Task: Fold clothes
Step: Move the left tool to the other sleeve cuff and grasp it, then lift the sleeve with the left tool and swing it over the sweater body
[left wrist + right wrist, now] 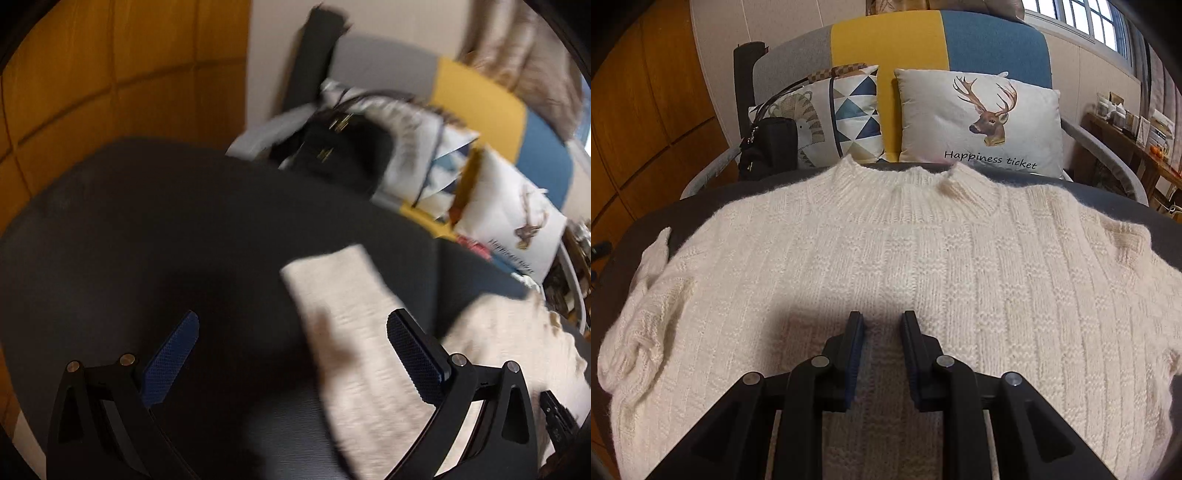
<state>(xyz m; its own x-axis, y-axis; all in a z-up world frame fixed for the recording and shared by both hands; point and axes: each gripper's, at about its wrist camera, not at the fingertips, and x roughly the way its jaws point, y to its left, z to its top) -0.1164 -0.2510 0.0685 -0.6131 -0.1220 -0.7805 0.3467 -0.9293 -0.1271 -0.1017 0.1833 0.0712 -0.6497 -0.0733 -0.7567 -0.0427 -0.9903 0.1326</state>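
Sweater [886, 266] lying flat; left gripper [291, 350] gaping beside its sleeve [351, 332], right gripper [882, 328] hovering near-clenched, ungrasping: loose knit risking snagging, bunching.

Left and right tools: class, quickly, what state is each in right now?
Left tool: open wide, holding nothing, above the sweater sleeve.
Right tool: nearly closed, narrow gap, over the white knit sweater; a grip cannot be told.

The only legible text was "Happiness ticket", printed in black script beneath the antlered stag's head on the pale rectangular fabric cushion [979, 122], lying toward one o'clock in the right wrist view.
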